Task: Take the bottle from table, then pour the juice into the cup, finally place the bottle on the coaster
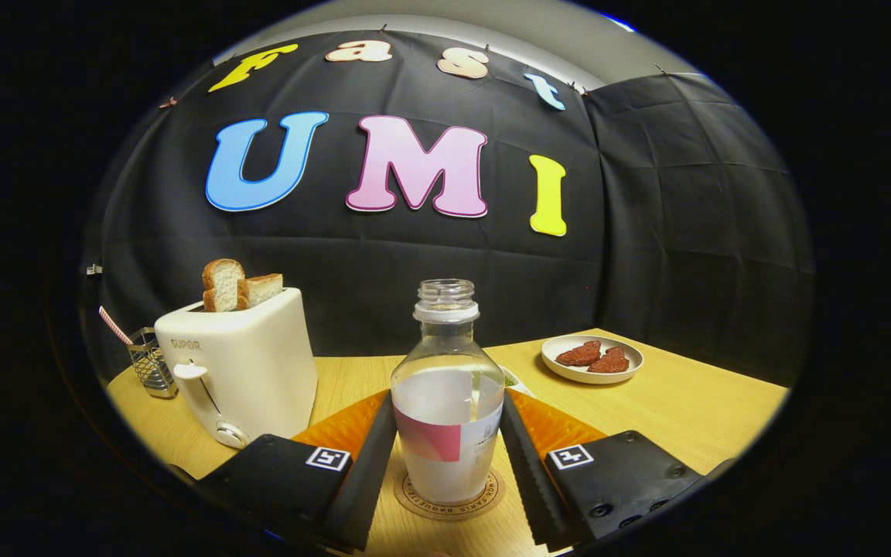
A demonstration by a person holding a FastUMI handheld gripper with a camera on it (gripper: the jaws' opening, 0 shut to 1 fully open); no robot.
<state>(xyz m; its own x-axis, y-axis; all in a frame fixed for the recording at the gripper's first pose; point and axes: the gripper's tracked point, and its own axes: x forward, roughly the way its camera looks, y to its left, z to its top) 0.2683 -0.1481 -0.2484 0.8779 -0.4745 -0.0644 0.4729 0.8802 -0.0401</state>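
Between the two fingers of the tool stands the bottle, upright and uncapped, on the round coaster. The fingers flank its lower body closely, one at each side, but whether both pads press on it or stand just clear I cannot tell. The tool is held level and low over the table, pointing straight across it toward the booth wall. Clear liquid fills roughly the bottle's lower half. Just behind the bottle, a small white rim peeks out, too hidden to identify. Left of the fingers sits a toaster with two bread slices in it, and a wire holder beyond. Off to the right lies a plate carrying two reddish pieces.
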